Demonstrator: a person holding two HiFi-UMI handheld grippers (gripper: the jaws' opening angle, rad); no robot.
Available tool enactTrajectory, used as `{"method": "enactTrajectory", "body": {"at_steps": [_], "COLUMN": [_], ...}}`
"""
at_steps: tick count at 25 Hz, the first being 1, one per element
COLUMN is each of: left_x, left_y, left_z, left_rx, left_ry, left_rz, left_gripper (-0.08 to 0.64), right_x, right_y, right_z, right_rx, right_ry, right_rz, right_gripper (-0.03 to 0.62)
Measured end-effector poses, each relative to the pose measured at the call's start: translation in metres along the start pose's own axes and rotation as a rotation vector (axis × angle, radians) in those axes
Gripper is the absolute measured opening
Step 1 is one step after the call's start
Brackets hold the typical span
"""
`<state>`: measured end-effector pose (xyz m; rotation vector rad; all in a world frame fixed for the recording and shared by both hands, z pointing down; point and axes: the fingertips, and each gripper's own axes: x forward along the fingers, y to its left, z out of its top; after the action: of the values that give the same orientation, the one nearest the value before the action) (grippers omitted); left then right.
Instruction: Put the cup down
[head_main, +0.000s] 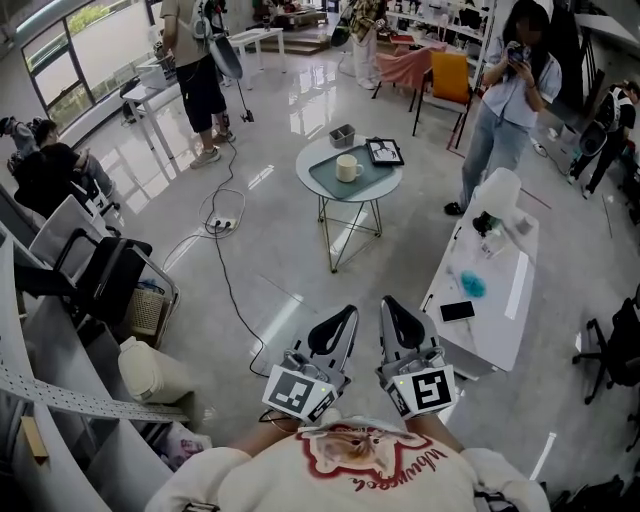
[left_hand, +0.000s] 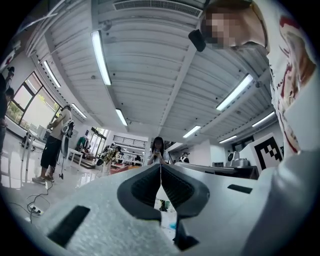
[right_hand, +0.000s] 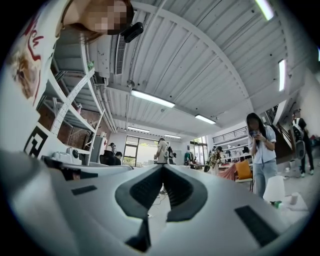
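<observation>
Fingers (left_hand: 145, 186) of your left gripper (head_main: 346, 313) are pressed together at the tips with nothing between them. The gripper is held low at 6 o'clock in the head view, just above your white shirt (head_main: 350, 470). Just beside it, at its 3 o'clock, your right gripper (head_main: 389, 303) matches it: its fingers (right_hand: 186, 192) also meet at the tips and grip nothing. Both grippers point toward 12 o'clock, side by side, over a glossy floor (head_main: 300, 290).

At 9 o'clock a black chair (head_main: 95, 270) stands by the shelving. A power strip (head_main: 221, 225) lies on the floor at about 10 o'clock, its cable trailing toward you.

The cup (head_main: 347, 167), cream-white and upright, stands at 12 o'clock, well apart from both grippers. It rests on a grey-green tray (head_main: 375, 180) on the round tabletop (head_main: 320, 152), in the tray's left half. A small grey box (head_main: 342, 135) sits at the cup's 12 o'clock near the far rim. A black-framed tablet (head_main: 384, 151) lies at the cup's 2 o'clock, at the tray's far right corner.

At 1 o'clock a person (head_main: 505, 110) in jeans stands holding a phone up. At 3 o'clock a long white tabletop (head_main: 500, 310) carries a dark phone (head_main: 457, 311) and a small blue object (head_main: 473, 286).
</observation>
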<state>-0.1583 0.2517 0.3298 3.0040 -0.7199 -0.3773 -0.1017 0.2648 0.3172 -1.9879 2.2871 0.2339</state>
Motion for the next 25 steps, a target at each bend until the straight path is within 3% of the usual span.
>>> {"method": "enactTrajectory", "body": {"at_steps": [14, 25], "left_x": [0.001, -0.001], "left_y": [-0.033, -0.032], "left_z": [-0.004, 0.001], "left_rx": [-0.004, 0.005], "left_ry": [0.016, 0.013], "left_rz": [0.004, 0.012], "left_gripper": [0.017, 0.017], "right_x": [-0.025, -0.025], "right_y": [-0.005, 0.0], "right_z": [0.002, 0.001], "right_rx": [0.036, 0.034], "right_ry": [0.002, -0.001], "right_rz": [0.049, 0.066], "right_gripper": [0.029, 0.029]}}
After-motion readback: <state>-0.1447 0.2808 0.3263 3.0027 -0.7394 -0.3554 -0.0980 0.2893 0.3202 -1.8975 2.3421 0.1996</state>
